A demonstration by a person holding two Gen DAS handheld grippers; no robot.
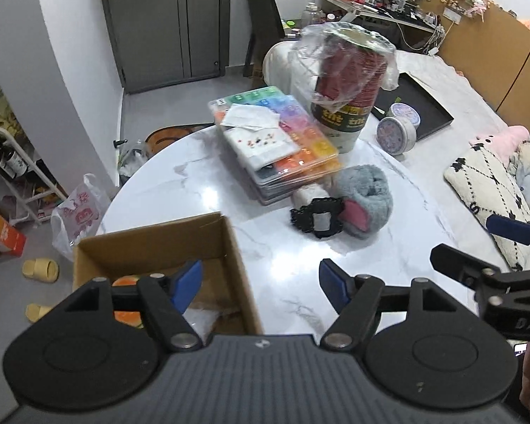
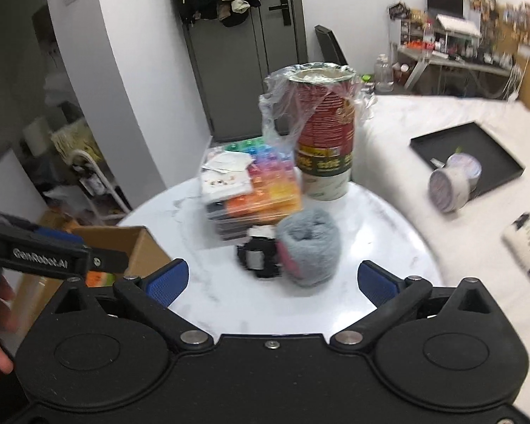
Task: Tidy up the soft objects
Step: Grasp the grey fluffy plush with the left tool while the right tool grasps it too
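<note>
Left gripper (image 1: 259, 284) fingers spread, empty, above cardboard box (image 1: 152, 243) edge. Right gripper (image 2: 272, 279) fingers spread wide, empty. Grey plush (image 2: 309, 247) lies on desk (image 2: 388, 226), at 12 o'clock from right gripper, touching black item (image 2: 259, 259).

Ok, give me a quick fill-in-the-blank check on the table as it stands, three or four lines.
1. The cardboard box sits on the ___ side of the round table in the left wrist view.
2. The grey fluffy item lies next to a ___ knitted piece.
3. The stack of red cups is wrapped in clear ___.
4. Both the left gripper and the right gripper are ___, with nothing between the fingers.

Missing words: left; black; plastic; open
</note>
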